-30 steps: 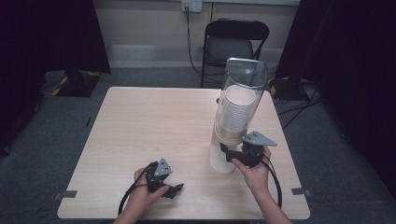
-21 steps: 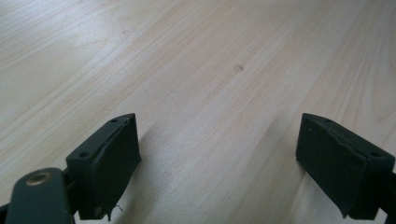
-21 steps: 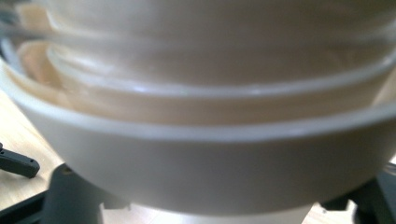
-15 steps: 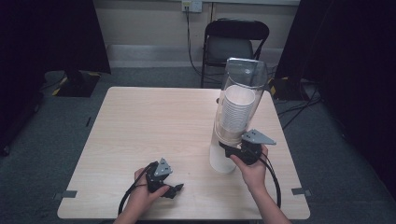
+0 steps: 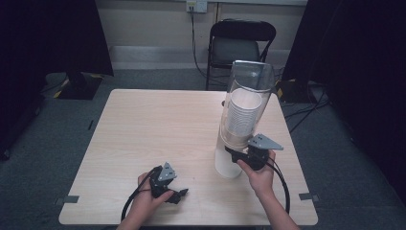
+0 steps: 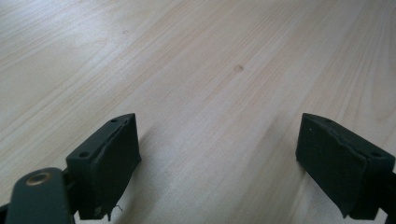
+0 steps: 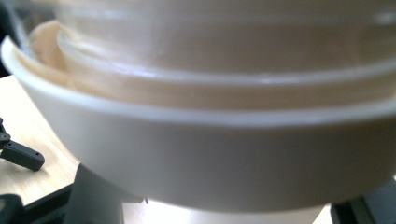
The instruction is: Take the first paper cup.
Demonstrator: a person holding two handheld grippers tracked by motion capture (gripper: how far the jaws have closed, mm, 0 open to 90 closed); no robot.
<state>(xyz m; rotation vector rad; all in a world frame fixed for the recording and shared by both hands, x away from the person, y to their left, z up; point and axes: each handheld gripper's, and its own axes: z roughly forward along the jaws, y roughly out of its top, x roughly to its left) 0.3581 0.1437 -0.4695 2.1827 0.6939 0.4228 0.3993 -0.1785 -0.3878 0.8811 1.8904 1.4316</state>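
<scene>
The wooden table (image 5: 158, 124) carries one tall thing: a clear cup dispenser (image 5: 245, 108) loaded with a stack of white cups (image 5: 242, 117), standing on a white base directly ahead of the right gripper (image 5: 234, 154). That gripper sits at the foot of the tube, where the lowest cup (image 7: 201, 154) hangs out below the clear wall. Its jaws have just been closing, and in the right gripper view the cup's body lies between them with the rolled rim just above, so I judge the pads are now clamped on that bottom cup, though the contact itself is crowded and blurred at this range. The left gripper (image 5: 178, 194) lies on the table off to the right gripper's left and nearer the person, well apart from the dispenser; its jaws stand wide with only bare wood between them in the left gripper view. As for progress, the grasp looks made and nothing more: the cup is still nested under the stack, so pulling it down free and setting it on the table remain to be done.
</scene>
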